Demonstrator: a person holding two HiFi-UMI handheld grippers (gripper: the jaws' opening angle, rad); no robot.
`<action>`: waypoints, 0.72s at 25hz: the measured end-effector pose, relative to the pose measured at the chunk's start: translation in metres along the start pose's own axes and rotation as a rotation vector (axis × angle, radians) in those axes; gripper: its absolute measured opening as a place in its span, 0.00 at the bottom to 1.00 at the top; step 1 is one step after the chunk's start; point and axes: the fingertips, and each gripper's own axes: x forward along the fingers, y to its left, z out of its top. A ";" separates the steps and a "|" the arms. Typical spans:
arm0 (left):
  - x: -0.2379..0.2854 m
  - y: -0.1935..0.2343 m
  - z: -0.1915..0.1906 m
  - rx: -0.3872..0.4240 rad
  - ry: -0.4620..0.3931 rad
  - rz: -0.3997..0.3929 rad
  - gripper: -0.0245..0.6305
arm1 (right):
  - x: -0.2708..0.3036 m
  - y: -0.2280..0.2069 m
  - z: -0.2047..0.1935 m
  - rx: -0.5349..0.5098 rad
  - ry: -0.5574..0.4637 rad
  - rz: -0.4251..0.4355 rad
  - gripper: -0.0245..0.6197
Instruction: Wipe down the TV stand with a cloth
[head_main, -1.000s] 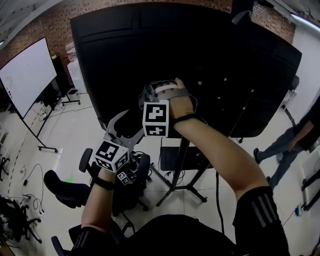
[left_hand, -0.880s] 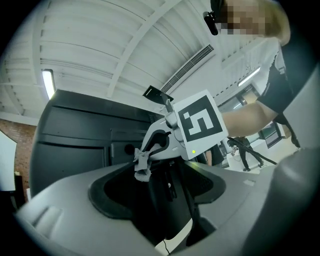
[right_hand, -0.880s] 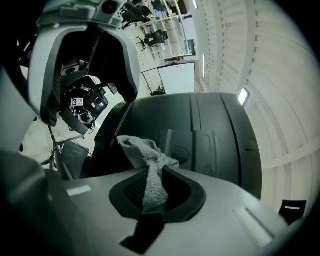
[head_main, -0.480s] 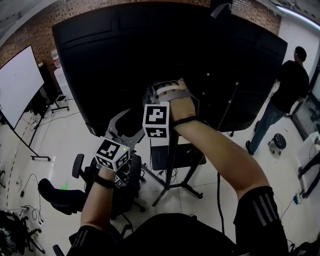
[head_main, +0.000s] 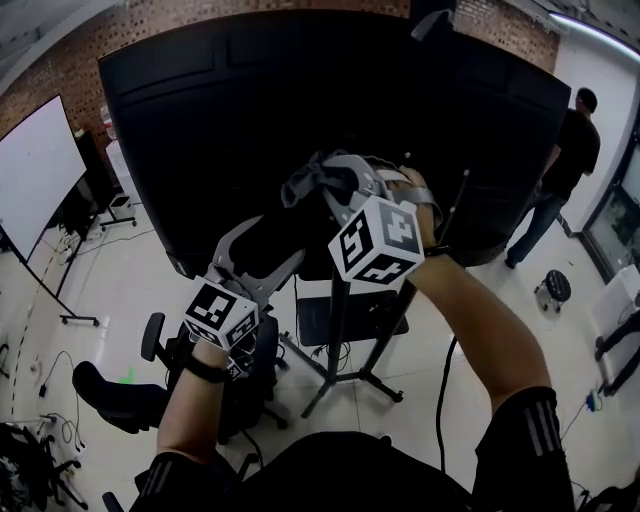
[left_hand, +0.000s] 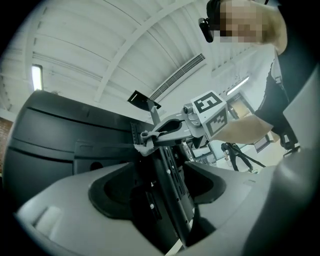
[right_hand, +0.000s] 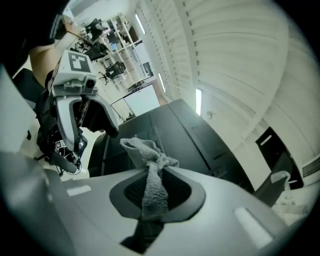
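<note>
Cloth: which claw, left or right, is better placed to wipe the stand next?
Right, likely: the right claw is shut on the cloth; the left claw is open, with no cloth.

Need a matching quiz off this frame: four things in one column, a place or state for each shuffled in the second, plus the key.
Column 1
1. cloth
2. left gripper
3. whiteboard
4. person in black shirt

Column 2
A. stands on the floor at the far right of the head view
B. jaws apart, dark stand column seen between them
C. pinched in the right gripper
D. white, at the far left of the head view

Pairs: 1-C, 2-B, 3-D, 4-A
</note>
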 end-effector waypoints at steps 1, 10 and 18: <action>0.003 -0.003 0.006 0.007 -0.016 -0.005 0.55 | -0.008 -0.010 -0.002 0.019 -0.014 -0.021 0.10; 0.032 -0.017 0.048 0.014 -0.078 -0.019 0.55 | -0.030 -0.058 -0.034 0.170 -0.056 -0.084 0.10; 0.051 -0.020 0.021 -0.032 -0.049 0.002 0.55 | -0.029 -0.045 -0.056 0.185 -0.098 -0.076 0.10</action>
